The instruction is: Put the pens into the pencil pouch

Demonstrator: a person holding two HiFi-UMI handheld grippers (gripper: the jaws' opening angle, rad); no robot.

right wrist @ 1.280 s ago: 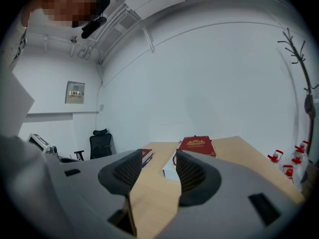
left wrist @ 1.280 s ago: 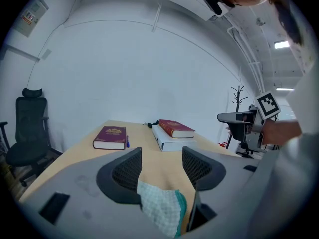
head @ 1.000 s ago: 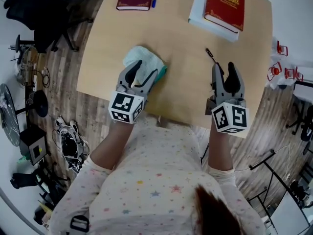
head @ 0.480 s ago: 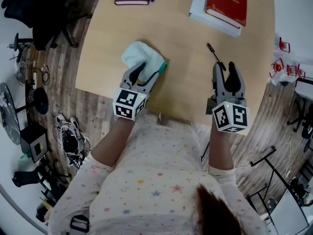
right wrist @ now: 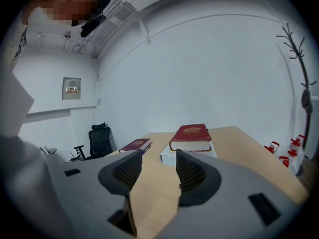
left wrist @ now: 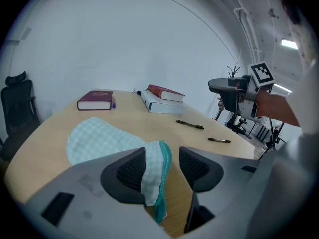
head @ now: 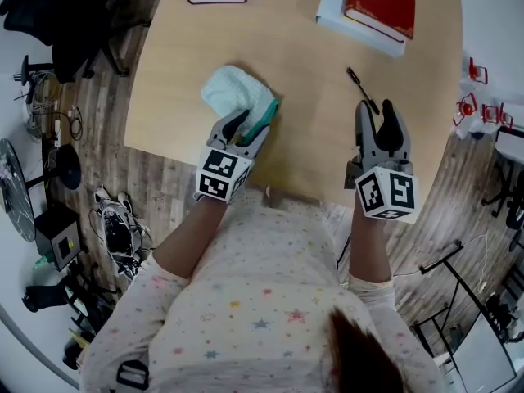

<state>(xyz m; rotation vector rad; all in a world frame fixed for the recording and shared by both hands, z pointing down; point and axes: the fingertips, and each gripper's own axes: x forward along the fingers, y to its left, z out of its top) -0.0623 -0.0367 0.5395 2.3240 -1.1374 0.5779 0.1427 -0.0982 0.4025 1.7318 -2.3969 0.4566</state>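
The left gripper stands with its jaws apart around the teal-trimmed mouth of the pencil pouch, the fabric against one pad and a gap at the other; the right gripper is parted too, with nothing in it; a black pen lies on the desk just beyond it, slanting away leftward, so the right hand is the nearer; only the left gripper view shows a second pen; the right gripper view shows neither pen.
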